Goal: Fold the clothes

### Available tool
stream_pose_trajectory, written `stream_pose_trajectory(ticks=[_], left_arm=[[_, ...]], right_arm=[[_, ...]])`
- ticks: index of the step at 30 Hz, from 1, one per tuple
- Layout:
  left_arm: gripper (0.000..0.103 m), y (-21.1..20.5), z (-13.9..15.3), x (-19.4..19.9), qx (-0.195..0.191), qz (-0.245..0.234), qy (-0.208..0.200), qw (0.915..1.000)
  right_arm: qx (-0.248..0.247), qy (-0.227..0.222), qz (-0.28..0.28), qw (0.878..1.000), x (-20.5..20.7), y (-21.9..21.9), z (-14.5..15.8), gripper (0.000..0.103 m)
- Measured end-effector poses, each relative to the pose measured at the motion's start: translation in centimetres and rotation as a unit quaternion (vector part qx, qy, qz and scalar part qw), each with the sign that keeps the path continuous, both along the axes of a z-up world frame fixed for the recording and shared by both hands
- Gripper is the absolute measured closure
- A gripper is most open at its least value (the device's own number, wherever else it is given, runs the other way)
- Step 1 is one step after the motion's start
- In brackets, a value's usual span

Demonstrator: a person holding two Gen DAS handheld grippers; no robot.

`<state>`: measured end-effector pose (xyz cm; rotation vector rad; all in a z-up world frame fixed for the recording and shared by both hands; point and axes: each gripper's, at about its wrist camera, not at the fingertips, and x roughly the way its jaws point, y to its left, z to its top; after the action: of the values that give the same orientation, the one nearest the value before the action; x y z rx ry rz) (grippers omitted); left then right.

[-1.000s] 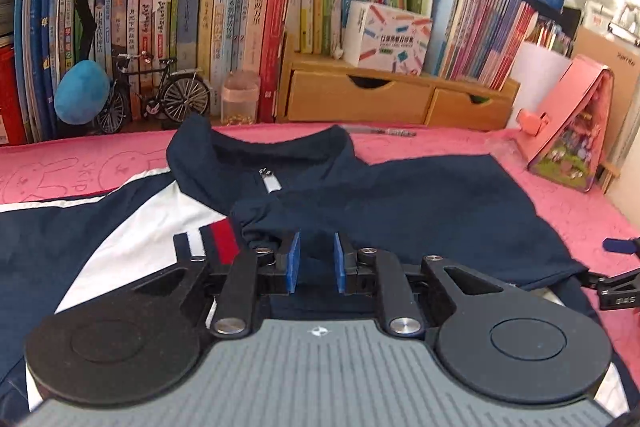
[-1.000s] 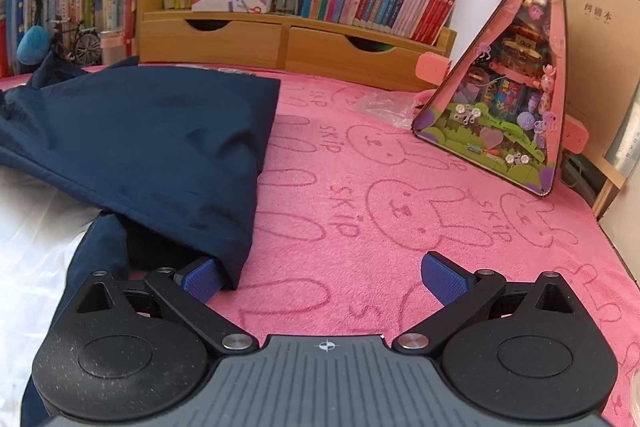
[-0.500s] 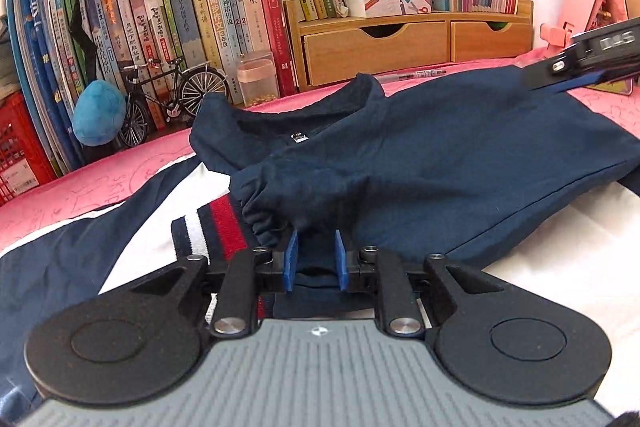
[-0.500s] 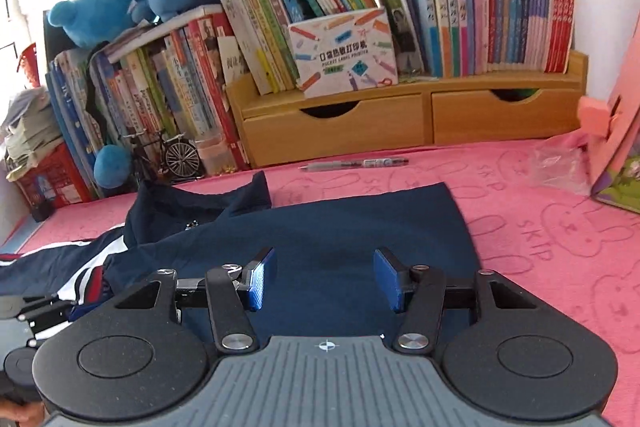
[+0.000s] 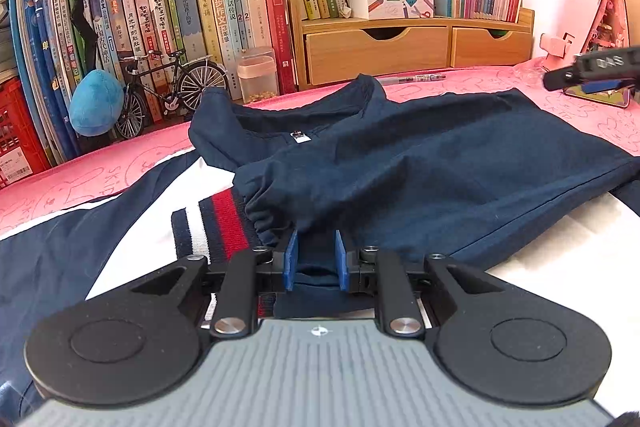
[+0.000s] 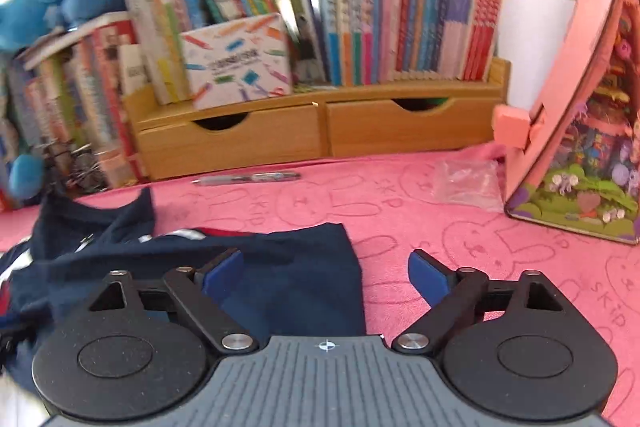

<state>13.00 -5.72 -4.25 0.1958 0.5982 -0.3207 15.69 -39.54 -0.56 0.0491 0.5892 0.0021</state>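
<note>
A navy jacket [image 5: 420, 167] with white panels and a red-striped cuff [image 5: 224, 223] lies on the pink cloth; one side is folded over its middle. My left gripper [image 5: 316, 255] has its blue pads close together with navy fabric bunched between them. In the right wrist view the jacket [image 6: 280, 279] lies low at the left. My right gripper [image 6: 326, 273] is open wide and empty above the jacket's right edge. It also shows in the left wrist view [image 5: 592, 71] at the far right.
A wooden drawer unit [image 6: 320, 135] with books stands at the back. A pen [image 6: 248, 179] and a plastic bag [image 6: 468, 179] lie before it. A pink house-shaped box [image 6: 580, 147] stands right. A model bicycle [image 5: 168, 87] and a jar [image 5: 258, 75] stand back left.
My right gripper opened wider, let go of the jacket edge and swung right, away from the fold. My left gripper kept its hold and barely moved.
</note>
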Motion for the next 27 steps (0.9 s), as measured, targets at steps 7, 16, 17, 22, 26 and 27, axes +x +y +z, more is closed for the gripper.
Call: stream_pose_trajectory(ticks=[7, 16, 17, 22, 26, 27], left_arm=[[0.083, -0.2, 0.0, 0.0, 0.007, 0.001, -0.002, 1.0], [0.083, -0.2, 0.2, 0.0, 0.002, -0.001, 0.0, 1.0], [0.083, -0.2, 0.2, 0.0, 0.003, -0.001, 0.0, 1.0], [0.083, -0.1, 0.3, 0.1, 0.004, 0.008, 0.0, 1.0], [0.082, -0.2, 0.3, 0.0, 0.009, 0.011, -0.002, 0.9999], [0.082, -0.3, 0.3, 0.0, 0.013, 0.011, -0.003, 0.9999]], right_arm=[[-0.135, -0.01, 0.154, 0.979, -8.8, 3.6, -1.7, 0.0], [-0.025, 0.047, -0.025, 0.998, -6.8, -6.0, -5.3, 0.0], [-0.015, 0.058, -0.022, 0.998, -6.8, -6.5, -5.5, 0.0], [-0.122, 0.037, -0.005, 0.992, -7.8, -3.8, -5.1, 0.0], [-0.12, 0.025, 0.051, 0.991, -9.2, -1.8, -3.2, 0.0], [-0.115, 0.02, 0.066, 0.991, -9.5, -1.3, -2.6, 0.0]])
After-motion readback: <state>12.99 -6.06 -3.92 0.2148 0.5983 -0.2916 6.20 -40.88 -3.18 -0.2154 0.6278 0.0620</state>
